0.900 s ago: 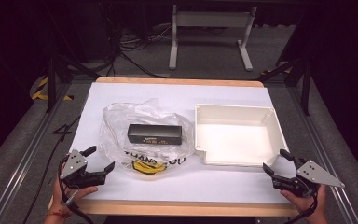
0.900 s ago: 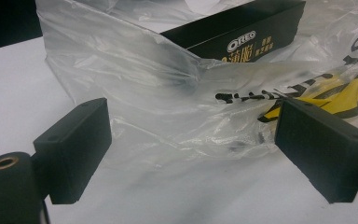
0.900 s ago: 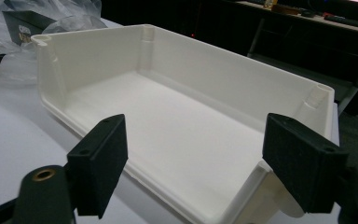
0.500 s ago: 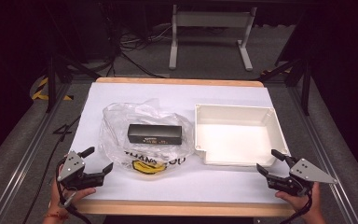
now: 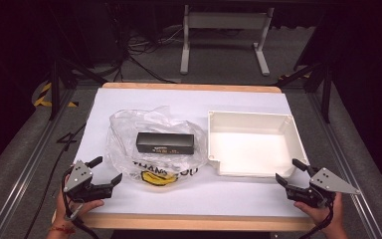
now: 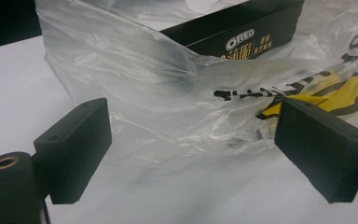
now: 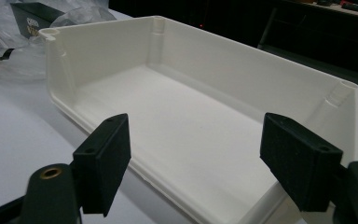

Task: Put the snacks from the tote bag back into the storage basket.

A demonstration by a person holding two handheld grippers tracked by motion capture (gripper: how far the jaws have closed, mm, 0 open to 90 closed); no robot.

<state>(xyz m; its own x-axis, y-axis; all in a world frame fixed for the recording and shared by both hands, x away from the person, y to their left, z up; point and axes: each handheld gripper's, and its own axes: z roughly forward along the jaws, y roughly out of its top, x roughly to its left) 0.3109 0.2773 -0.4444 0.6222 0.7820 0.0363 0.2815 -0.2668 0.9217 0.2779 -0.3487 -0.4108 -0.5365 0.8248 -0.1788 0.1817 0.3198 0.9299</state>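
Left gripper (image 5: 104, 172) nearest the plastic bag (image 5: 154, 144); both grippers open, empty.
The bag, with the black box (image 5: 165, 143) lengthwise along the tabletop's front edge, lies ahead-right; right gripper (image 5: 291, 172) faces the white tray (image 5: 251, 119).

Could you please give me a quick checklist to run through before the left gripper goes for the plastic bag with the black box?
1. Left gripper jaws open, nothing between them: ok.
2. Right gripper jaws open and holding nothing: ok.
3. Plastic bag right ahead of the left jaws: ok.
4. Black box inside the bag: ok.
5. White tray has nothing in it: ok.
6. Which side the bag's mouth faces: cannot tell.
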